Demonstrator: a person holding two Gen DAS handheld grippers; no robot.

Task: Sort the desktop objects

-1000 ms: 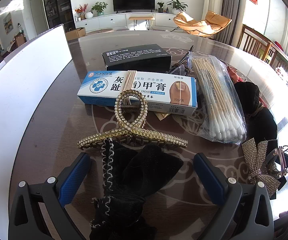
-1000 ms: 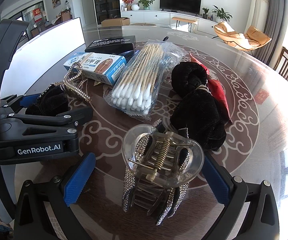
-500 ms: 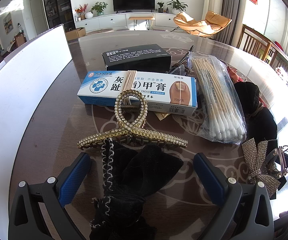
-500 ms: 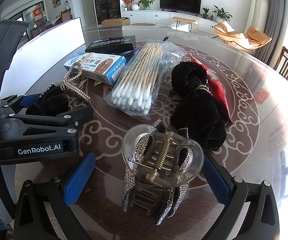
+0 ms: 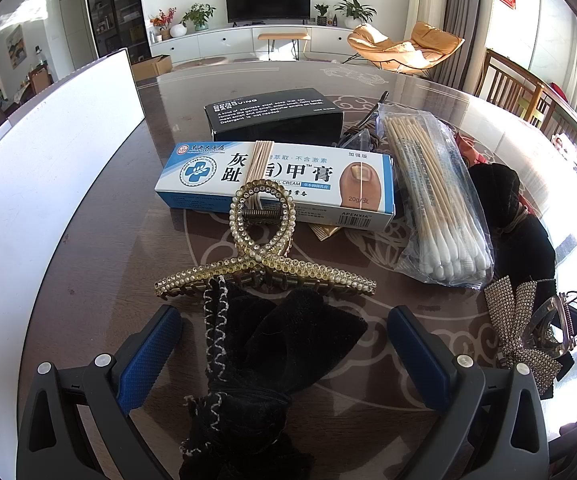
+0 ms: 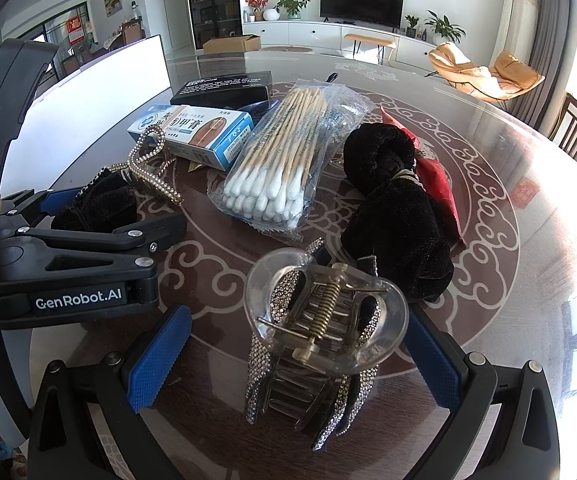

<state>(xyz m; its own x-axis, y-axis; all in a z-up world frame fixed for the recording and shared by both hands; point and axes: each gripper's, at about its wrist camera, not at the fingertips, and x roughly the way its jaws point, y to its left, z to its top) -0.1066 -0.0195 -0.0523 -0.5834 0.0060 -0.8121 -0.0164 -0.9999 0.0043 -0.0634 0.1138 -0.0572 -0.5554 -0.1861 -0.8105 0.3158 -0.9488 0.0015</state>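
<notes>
My left gripper (image 5: 284, 344) is open, low over the table, and a black velvet bow (image 5: 272, 344) lies between its blue pads (image 5: 152, 352). Just beyond the bow sits a gold rhinestone hair claw (image 5: 264, 268). My right gripper (image 6: 294, 356) is open too. A clear claw clip with a rhinestone bow (image 6: 324, 320) lies between its fingers. In the right wrist view the left gripper (image 6: 128, 208) is at the left, straddling the black bow (image 6: 96, 204). A bag of cotton swabs (image 6: 276, 164) and a black scrunchie (image 6: 392, 212) lie farther out.
A blue-white cream box (image 5: 276, 182) with a bundle of sticks on it and a black box (image 5: 274, 114) lie behind the gold claw. A white board (image 5: 48, 168) runs along the left. A red packet (image 6: 440, 184) lies under the scrunchie. The round glass table (image 6: 528, 208) is bare on the right.
</notes>
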